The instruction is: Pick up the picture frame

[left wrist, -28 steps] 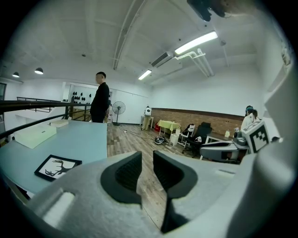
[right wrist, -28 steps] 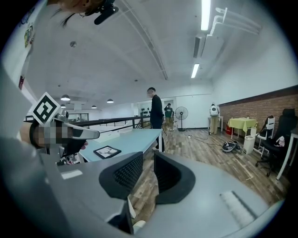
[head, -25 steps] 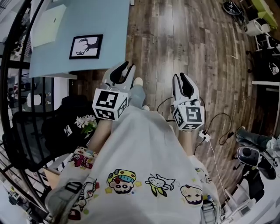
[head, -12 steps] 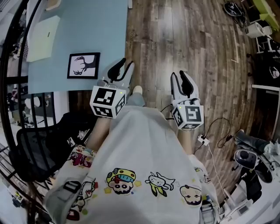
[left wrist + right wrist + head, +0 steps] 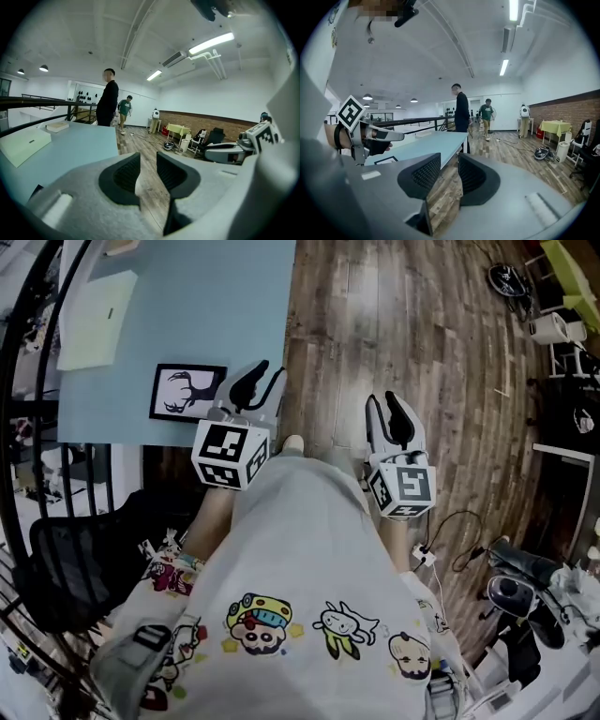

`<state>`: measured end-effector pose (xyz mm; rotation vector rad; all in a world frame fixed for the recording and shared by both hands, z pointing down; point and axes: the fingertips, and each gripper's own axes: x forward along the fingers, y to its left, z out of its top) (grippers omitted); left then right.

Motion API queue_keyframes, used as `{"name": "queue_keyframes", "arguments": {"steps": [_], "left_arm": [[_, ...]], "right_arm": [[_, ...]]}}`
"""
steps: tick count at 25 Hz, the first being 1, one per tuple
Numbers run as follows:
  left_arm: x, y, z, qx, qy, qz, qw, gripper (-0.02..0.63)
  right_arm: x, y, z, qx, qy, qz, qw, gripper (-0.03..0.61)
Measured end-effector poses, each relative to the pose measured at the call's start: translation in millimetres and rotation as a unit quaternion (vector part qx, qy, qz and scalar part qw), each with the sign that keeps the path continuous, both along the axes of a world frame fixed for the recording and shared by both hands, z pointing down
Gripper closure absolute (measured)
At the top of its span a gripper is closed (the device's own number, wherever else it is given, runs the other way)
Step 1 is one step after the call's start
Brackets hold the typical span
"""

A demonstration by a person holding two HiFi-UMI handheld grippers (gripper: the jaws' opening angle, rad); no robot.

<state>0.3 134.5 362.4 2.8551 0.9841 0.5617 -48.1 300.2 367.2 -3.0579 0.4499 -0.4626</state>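
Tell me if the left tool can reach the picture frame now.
Probably yes: the left tool, jaws just opened and empty, hangs right beside the picture frame on the table, nothing between them.

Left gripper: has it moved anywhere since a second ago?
Yes. The left gripper has moved forward over the blue table's near corner, now beside the picture frame. Its jaws have just been opening, with nothing between them.

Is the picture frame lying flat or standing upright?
Lying flat, face up: the picture frame shows its deer print from above on the blue table.
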Motion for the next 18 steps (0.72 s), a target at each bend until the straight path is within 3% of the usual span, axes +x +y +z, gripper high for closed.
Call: {"name": "queue_keyframes", "arguments": {"steps": [7, 10, 15, 18], "left_arm": [[23.7, -32.6, 7.4, -0.002, -0.010, -0.062, 0.9981, 0.508], [34.1, -52.3, 10.6, 0.000, -0.016, -0.114, 0.9933, 0.505], [66.8, -95.1, 13.6, -0.006, -0.022, -0.217, 0.9760, 0.500], [76.4, -123.7, 13.7, -0.012, -0.028, -0.307, 0.9511, 0.499]], "right_arm": [[43.4, -31.7, 5.3, -0.001, -0.010, -0.067, 0.998, 0.465], [77.2, -54.3, 9.1, 0.001, -0.013, -0.126, 0.992, 0.463], [143.4, -110.6, 18.2, -0.003, -0.028, -0.244, 0.969, 0.462], [179.7, -151.2, 24.6, -0.008, -0.043, -0.341, 0.939, 0.462]]}}
